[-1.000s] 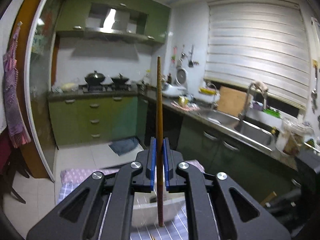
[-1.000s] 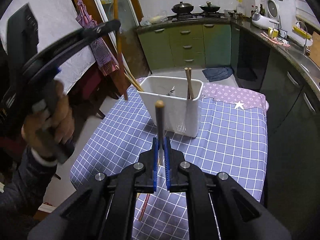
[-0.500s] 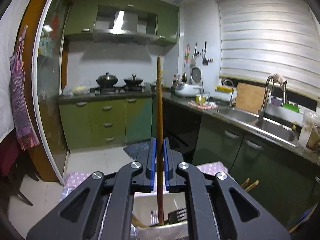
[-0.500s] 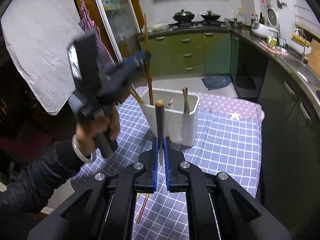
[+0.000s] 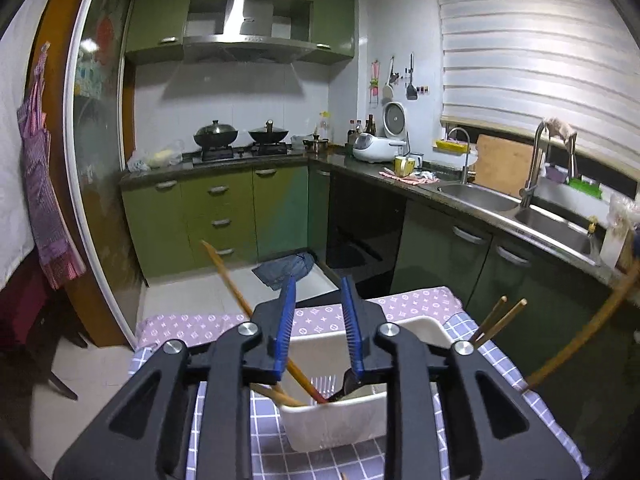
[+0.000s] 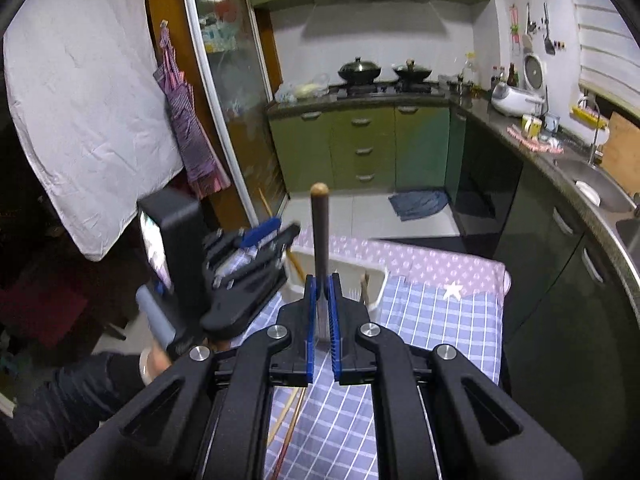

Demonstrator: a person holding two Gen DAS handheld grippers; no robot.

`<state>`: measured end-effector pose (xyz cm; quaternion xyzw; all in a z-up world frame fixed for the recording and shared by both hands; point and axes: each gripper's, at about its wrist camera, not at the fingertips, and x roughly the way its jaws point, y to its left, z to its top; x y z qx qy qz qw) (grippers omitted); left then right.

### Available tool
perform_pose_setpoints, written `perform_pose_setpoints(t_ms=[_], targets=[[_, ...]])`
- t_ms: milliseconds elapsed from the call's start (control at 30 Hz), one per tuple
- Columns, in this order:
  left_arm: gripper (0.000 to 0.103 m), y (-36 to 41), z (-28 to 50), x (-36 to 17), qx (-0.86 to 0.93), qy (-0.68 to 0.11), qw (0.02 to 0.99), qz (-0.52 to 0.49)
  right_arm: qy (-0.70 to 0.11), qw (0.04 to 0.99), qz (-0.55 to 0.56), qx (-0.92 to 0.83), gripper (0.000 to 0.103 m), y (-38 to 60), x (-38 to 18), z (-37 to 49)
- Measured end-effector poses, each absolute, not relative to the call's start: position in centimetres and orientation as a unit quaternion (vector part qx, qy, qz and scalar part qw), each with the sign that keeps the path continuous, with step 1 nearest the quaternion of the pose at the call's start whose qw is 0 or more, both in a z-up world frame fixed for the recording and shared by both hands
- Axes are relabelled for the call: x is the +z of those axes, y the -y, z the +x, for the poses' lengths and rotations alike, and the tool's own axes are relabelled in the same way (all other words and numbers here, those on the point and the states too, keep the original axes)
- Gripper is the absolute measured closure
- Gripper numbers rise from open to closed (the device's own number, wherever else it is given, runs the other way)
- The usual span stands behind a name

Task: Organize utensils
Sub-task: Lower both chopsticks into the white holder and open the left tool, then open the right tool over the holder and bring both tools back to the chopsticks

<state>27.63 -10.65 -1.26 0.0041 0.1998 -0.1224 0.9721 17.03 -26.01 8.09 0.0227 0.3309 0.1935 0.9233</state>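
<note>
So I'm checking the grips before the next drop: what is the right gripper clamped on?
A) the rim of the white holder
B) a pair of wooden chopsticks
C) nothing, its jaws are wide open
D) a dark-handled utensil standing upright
D: in the right wrist view the right gripper has its blue pads closed on a dark-handled utensil that stands upright in front of the white holder.

No readable text, label, brand or number in either view. Purple cloth (image 5: 404, 300) at table's far end carries repeated small white monogram-style motifs, too small to read as letters. White star shape (image 6: 453, 290) sits on same cloth, a sign only, no lettering. Small screen (image 6: 154, 250) on back of left gripper glows, content blurred, illegible.
</note>
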Motion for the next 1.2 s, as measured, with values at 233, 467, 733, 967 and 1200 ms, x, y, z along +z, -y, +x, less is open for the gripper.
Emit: perform_pose_setpoints(t_ms=[233, 467, 733, 967, 1200], targets=[[0.064, 7.9, 24.3, 0.6, -0.131, -0.198, 0.971, -0.030, -0.286, 0.941, 0.026, 0.180, 0.096, 25.5, 11.9, 18.3], [0.064, 5.8, 19.9, 1.0, -0.136, -0.206, 0.969, -0.020, -0.337, 0.930, 0.006, 0.151, 0.096, 24.2, 10.0, 22.8], [0.064, 4.3, 16.9, 0.0, -0.133, -0.237, 0.962, -0.020, -0.392, 0.910, -0.005, 0.138, 0.096, 22.5, 4.1, 26.8], [0.061, 4.1, 15.7, -0.7, -0.129, -0.270, 0.954, -0.003, -0.411, 0.901, -0.015, 0.139, 0.096, 22.0, 1.3, 28.0], [0.053, 4.8, 15.4, -2.0, -0.125, -0.308, 0.943, 0.000, -0.359, 0.919, -0.004, 0.165, 0.088, 22.9, 5.2, 24.0]])
